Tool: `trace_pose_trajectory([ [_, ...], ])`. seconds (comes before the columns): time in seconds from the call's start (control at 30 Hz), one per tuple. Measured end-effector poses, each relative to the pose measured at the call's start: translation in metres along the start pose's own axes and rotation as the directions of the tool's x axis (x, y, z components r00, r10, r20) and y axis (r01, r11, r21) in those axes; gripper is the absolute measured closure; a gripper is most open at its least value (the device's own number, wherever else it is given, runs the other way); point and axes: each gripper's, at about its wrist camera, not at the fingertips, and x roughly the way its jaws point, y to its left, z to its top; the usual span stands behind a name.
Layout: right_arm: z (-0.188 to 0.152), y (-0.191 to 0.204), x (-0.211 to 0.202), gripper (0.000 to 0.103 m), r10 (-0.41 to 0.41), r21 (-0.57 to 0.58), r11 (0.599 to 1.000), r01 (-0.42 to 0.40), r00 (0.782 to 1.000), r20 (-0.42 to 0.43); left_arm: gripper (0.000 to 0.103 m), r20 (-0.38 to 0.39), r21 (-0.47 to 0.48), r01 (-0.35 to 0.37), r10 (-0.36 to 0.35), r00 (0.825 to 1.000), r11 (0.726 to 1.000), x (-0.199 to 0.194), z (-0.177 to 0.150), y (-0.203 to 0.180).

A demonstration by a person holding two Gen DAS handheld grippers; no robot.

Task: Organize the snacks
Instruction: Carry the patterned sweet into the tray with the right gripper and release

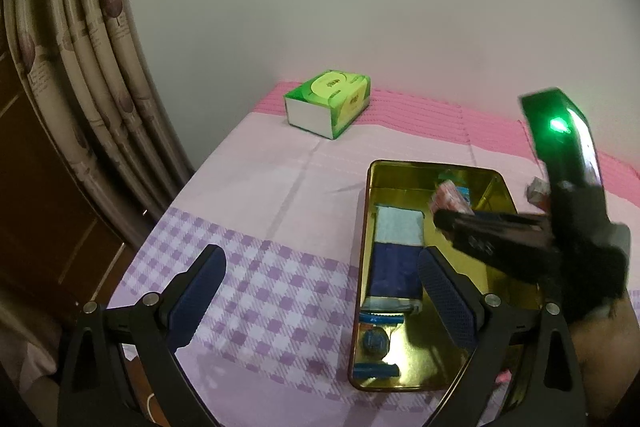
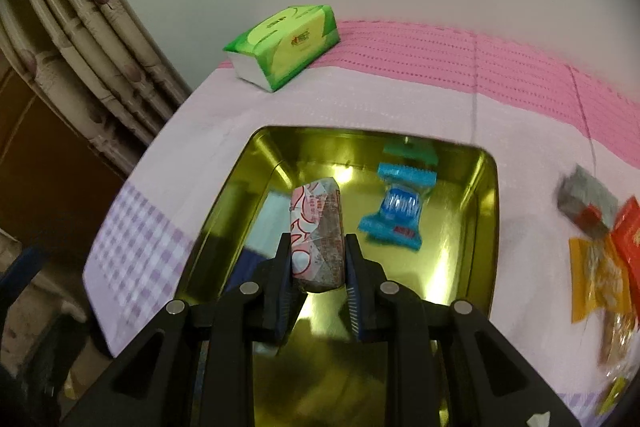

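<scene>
Snack bar (image 2: pixel 318 235) in a pink-and-white wrapper sits clamped between the pads of our right gripper (image 2: pixel 318 259), above the gold tin (image 2: pixel 490 227). A blue-wrapped sweet (image 2: pixel 398 213) lies on the tin's floor. Our left gripper (image 1: pixel 320 291) hangs wide apart and empty over the tin's near edge. More snacks (image 2: pixel 600 259) lie on the checked cloth (image 2: pixel 136 239) to the right; a green tissue pack (image 2: pixel 282 47) sits further back.

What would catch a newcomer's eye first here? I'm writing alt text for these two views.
The shiny gold tin lies open mid-cloth, with a blue wrapped candy inside. Just above it, the right tongs are shut on a pink-and-white wrapped snack. At the far edge, by the wall, sits a bright green tissue pack.
</scene>
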Motion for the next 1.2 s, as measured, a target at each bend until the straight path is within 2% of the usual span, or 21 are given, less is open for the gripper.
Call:
trace_pose_trajectory([
  [0.23,0.011,0.000,0.011,0.079,-0.009,0.024,1.000,0.009,1.000,0.014,0.006,-0.012,0.013,-0.007,0.007,1.000,1.000,0.002,0.000,-0.001],
  [0.6,0.013,0.014,-0.003,0.078,0.005,-0.006,1.000,-0.005,0.997,0.082,0.006,-0.010,0.039,-0.010,0.010,1.000,0.999,0.001,-0.002,-0.006],
  [0.97,-0.020,0.026,-0.047,0.077,0.074,-0.033,0.997,-0.069,0.979,0.189,0.007,0.002,0.077,-0.021,0.021,1.000,0.997,-0.002,-0.005,-0.014],
  [1.2,-0.061,0.019,-0.105,0.076,0.059,-0.054,0.998,-0.044,0.948,0.313,0.007,0.016,0.117,-0.027,0.026,1.000,0.993,-0.005,-0.008,-0.023],
])
